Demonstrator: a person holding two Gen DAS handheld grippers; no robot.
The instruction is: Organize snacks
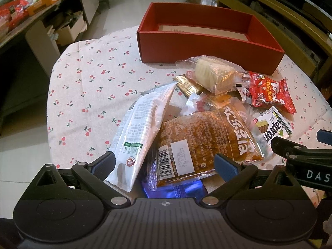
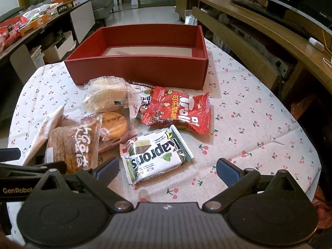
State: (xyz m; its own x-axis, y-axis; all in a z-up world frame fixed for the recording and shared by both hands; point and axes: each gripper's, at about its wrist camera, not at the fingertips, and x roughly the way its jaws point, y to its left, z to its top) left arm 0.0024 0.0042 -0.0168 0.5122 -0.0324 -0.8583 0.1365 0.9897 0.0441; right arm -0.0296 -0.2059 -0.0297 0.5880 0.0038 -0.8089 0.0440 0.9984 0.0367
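Observation:
An empty red box (image 1: pixel 207 47) (image 2: pixel 141 70) stands at the far side of the cherry-print table. A pile of snack packets lies in front of it: a white pouch (image 1: pixel 143 128), an orange-brown packet (image 1: pixel 205 139) (image 2: pixel 72 147), a clear-wrapped pastry (image 1: pixel 215 72) (image 2: pixel 108 95), a red Trolli bag (image 1: pixel 269 91) (image 2: pixel 178 112) and a Kaprons wafer (image 1: pixel 271 128) (image 2: pixel 155 157). My left gripper (image 1: pixel 166 164) is open, its jaws around the near ends of the white pouch and orange packet. My right gripper (image 2: pixel 167 169) is open and empty, just in front of the Kaprons wafer.
A dark side table with boxes of snacks (image 1: pixel 31 4) (image 2: pixel 31 20) stands to the left. A wooden TV cabinet (image 2: pixel 269 31) runs along the right. The tablecloth (image 2: pixel 259 114) is bare to the right of the pile, and the table edge curves round there.

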